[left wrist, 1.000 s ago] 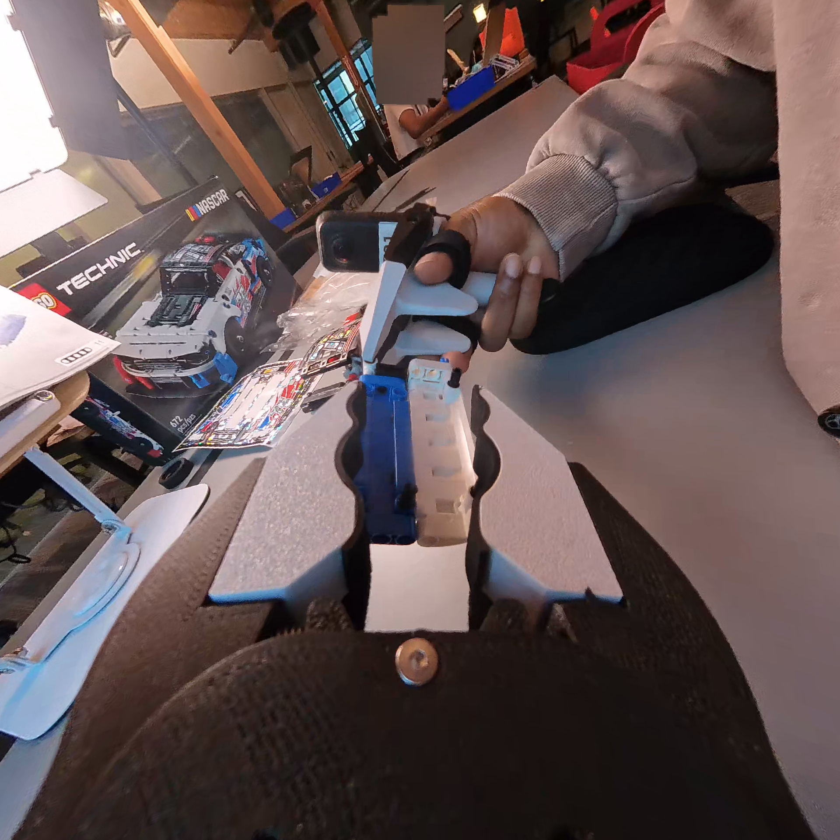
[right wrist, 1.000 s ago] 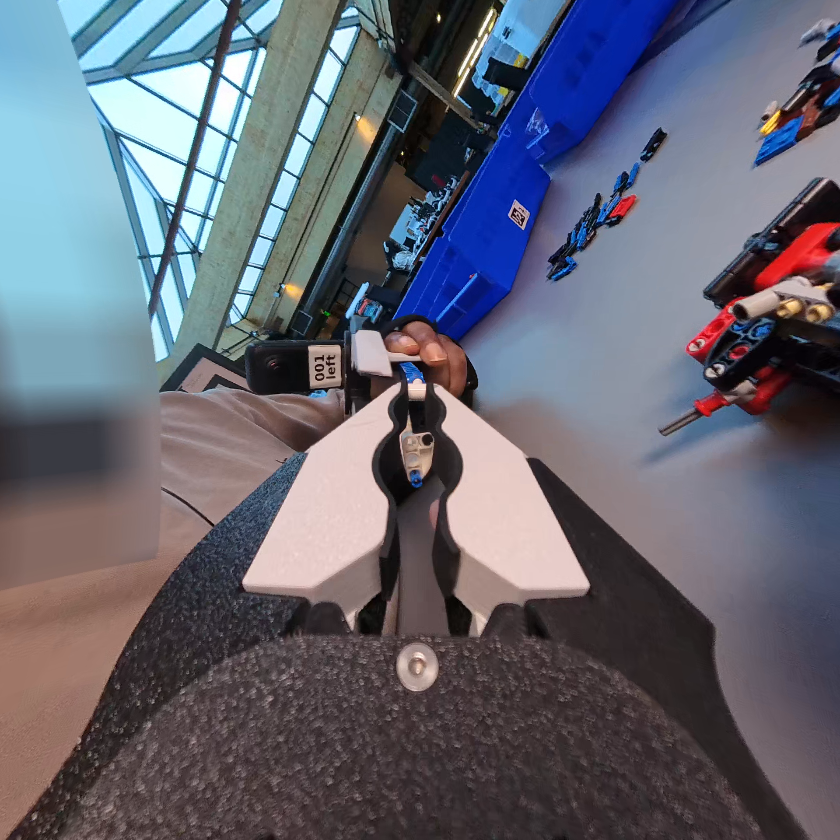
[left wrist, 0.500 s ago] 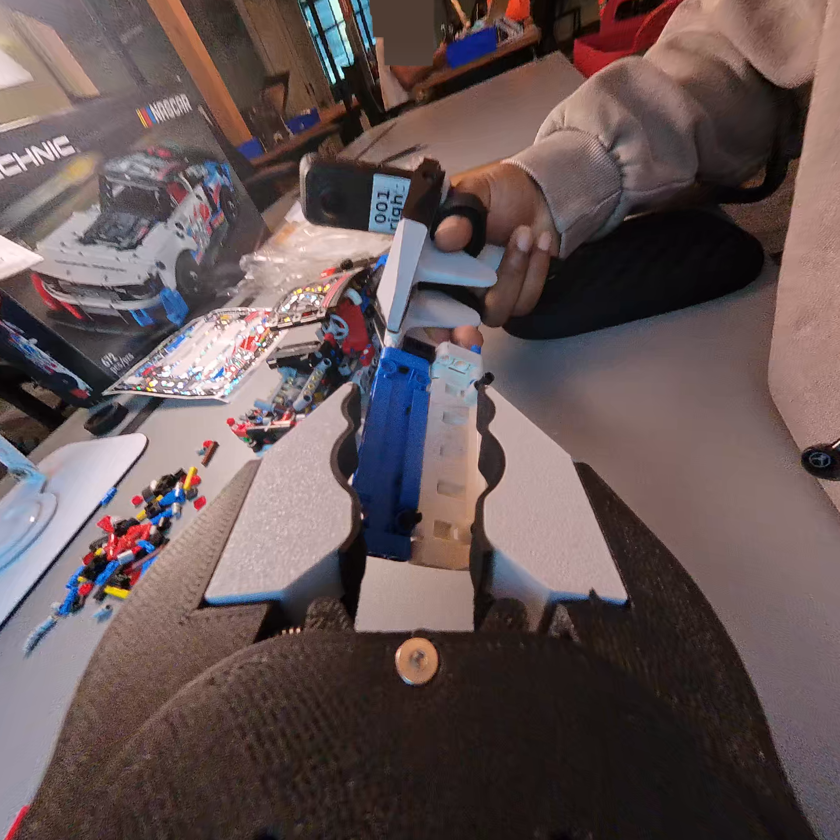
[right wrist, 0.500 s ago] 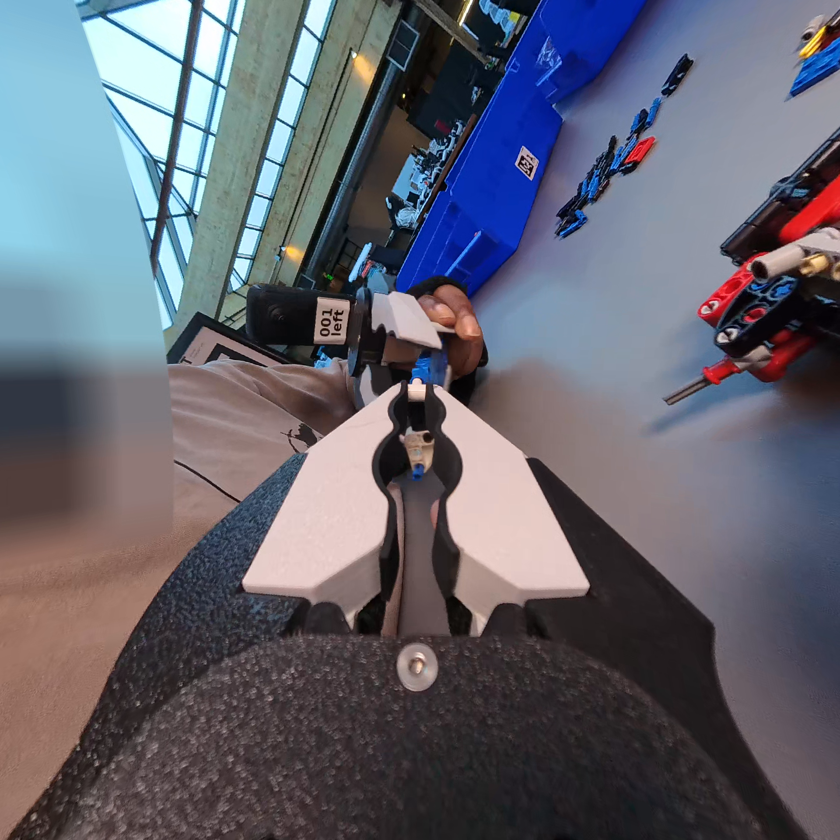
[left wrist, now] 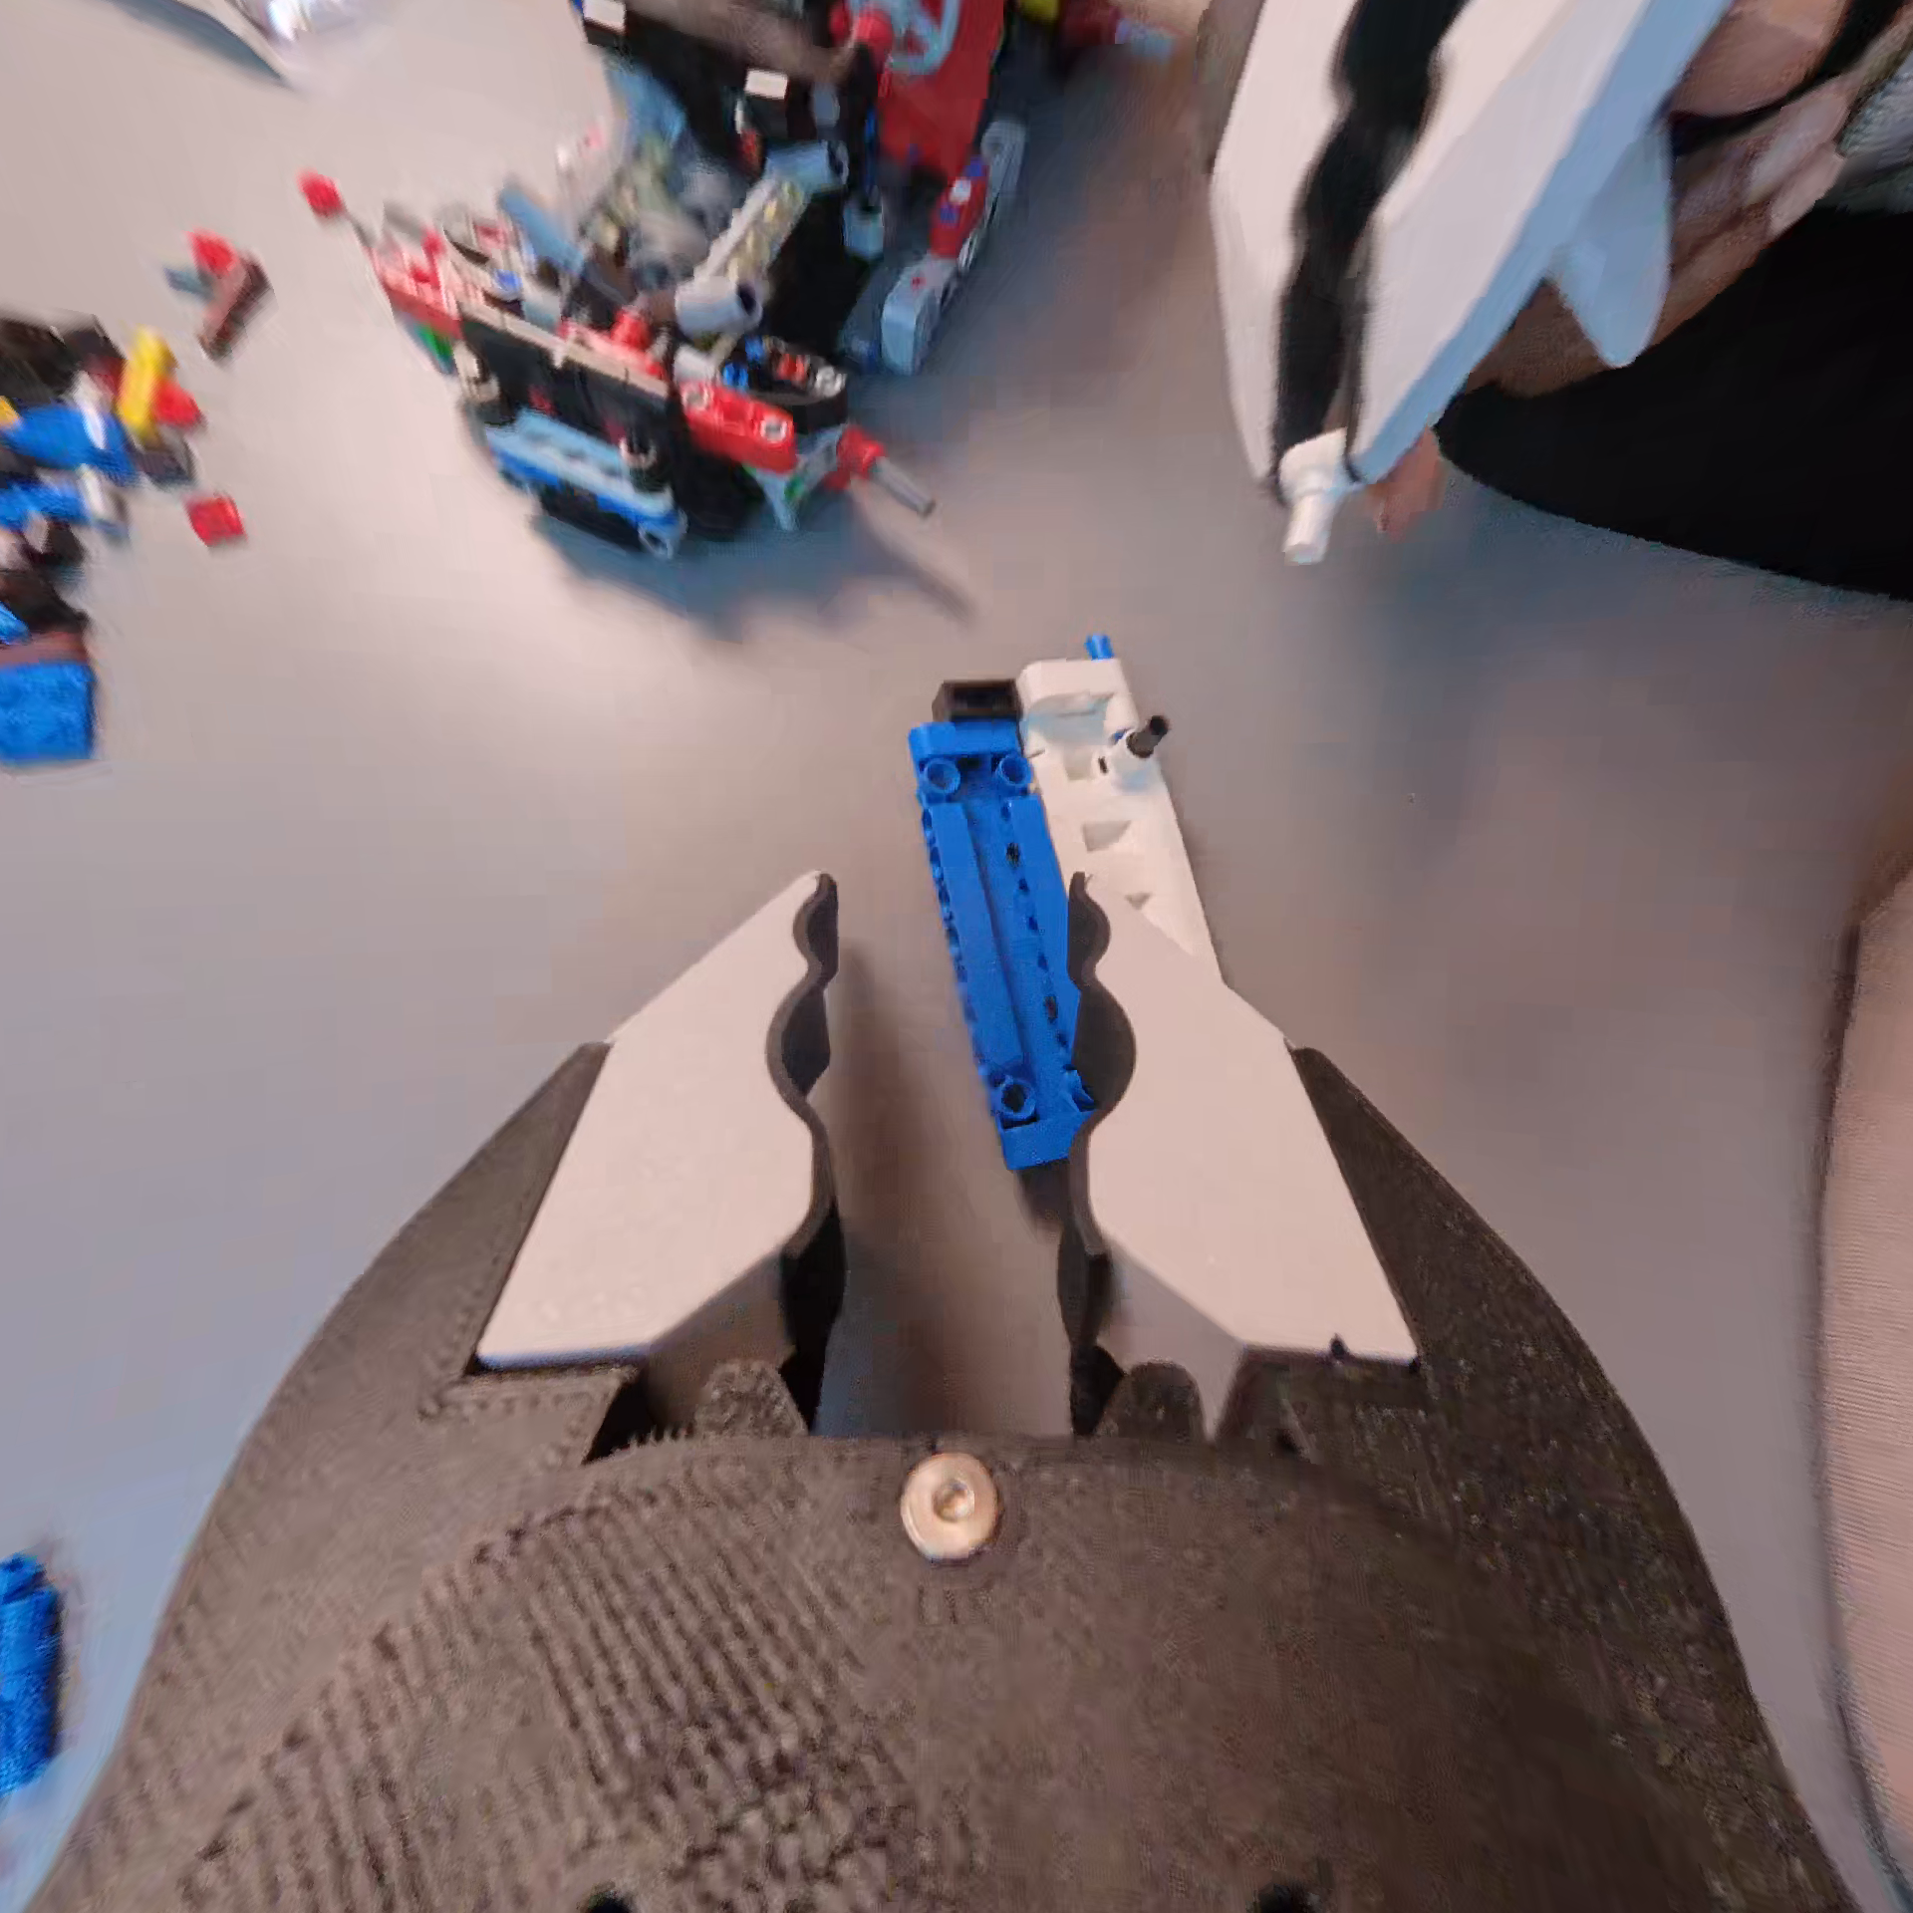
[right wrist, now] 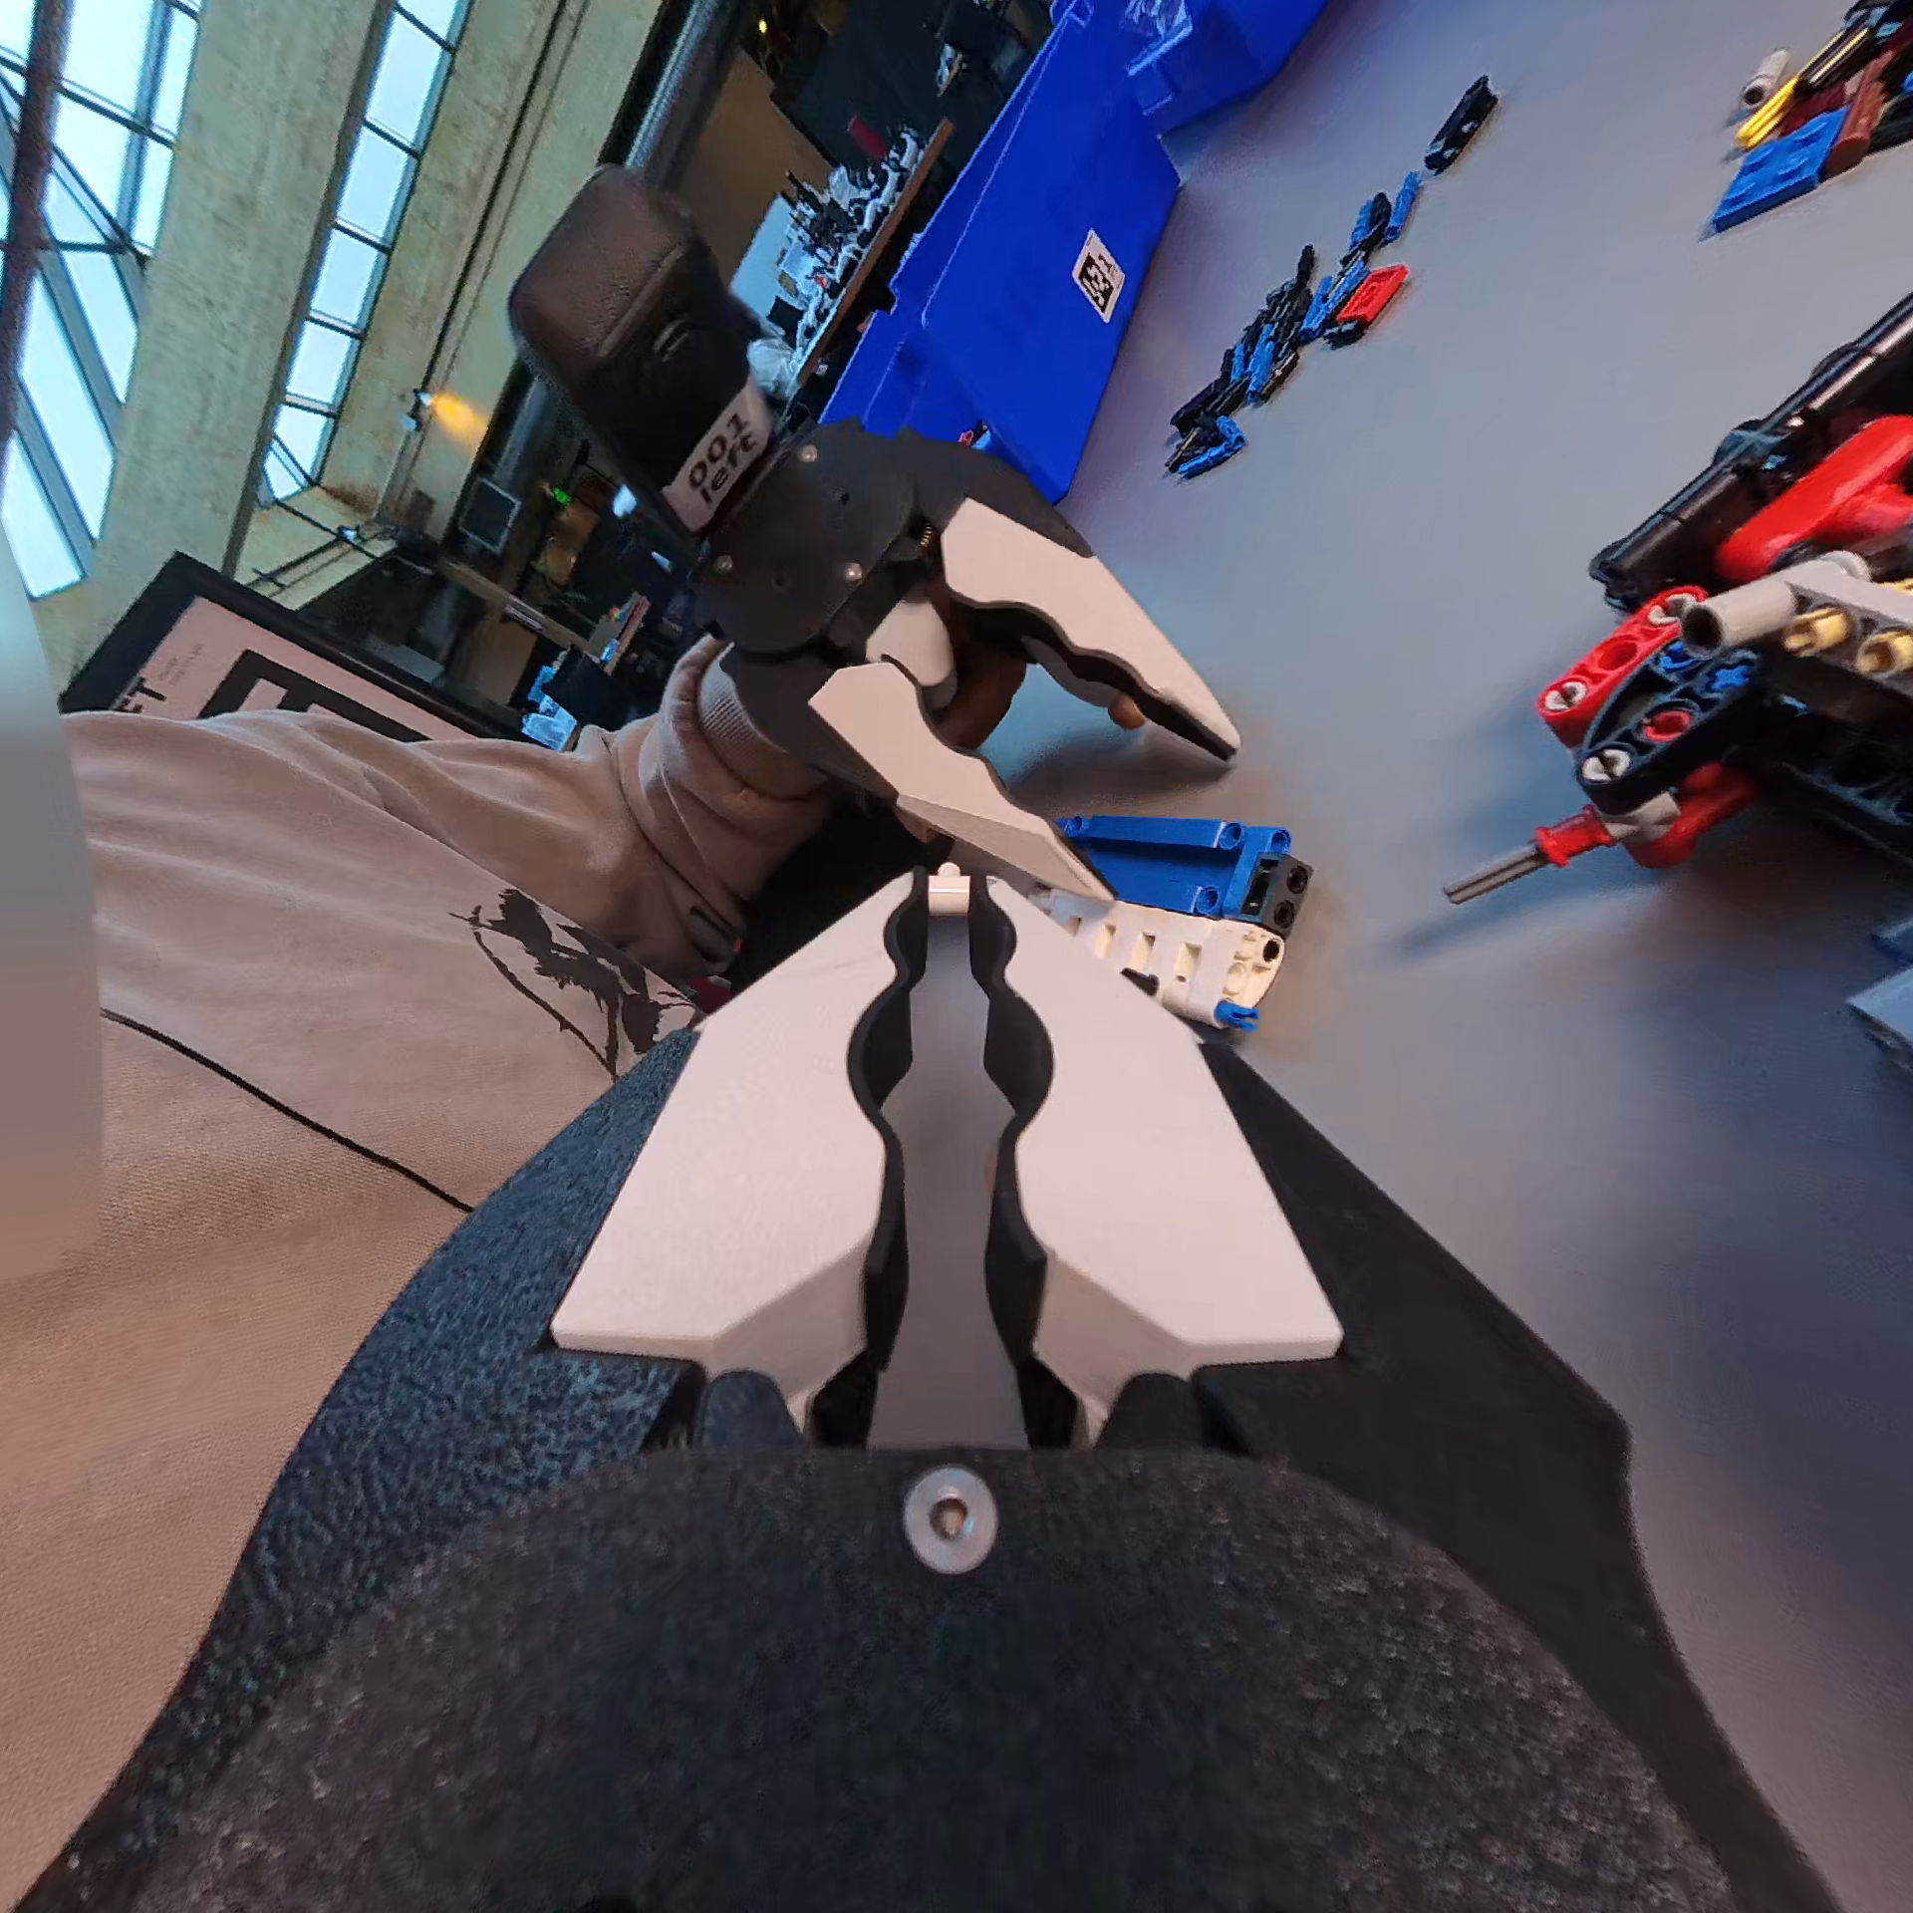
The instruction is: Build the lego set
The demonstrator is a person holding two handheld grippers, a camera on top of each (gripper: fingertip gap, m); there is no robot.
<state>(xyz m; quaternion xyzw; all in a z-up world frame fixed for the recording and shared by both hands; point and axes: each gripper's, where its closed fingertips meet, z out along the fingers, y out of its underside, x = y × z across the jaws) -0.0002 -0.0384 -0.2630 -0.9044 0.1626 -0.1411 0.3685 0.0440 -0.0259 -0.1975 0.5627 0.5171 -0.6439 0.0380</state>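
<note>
Blue, red and yellow loose pieces are scattered at the far left of the grey counter, so spare parts are close by. Next over, the half-built car chassis sits at the far middle, a red-capped axle poking out of its near right corner. Moving right, the left tongs hang spread wide over the counter with nothing gripped; the blue-and-white sub-assembly lies flat between them, leaning against the inner face of the right-hand finger. Farther right, the right tongs are pinched nearly closed on a small white connector piece; from their own camera only its tip peeks out between the fingertips.

Looks like the step in hand is getting that connector onto the sub-assembly, which probably needs re-gripping first. Best bet: close the left tongs around the middle of the blue beam so the far end with the black pin stays exposed and can't swivel. Then bring the connector in straight along the hole's axis and push squarely. The grip is only on the connector's very end, so any sideways nudge could likely twist it out.
</note>
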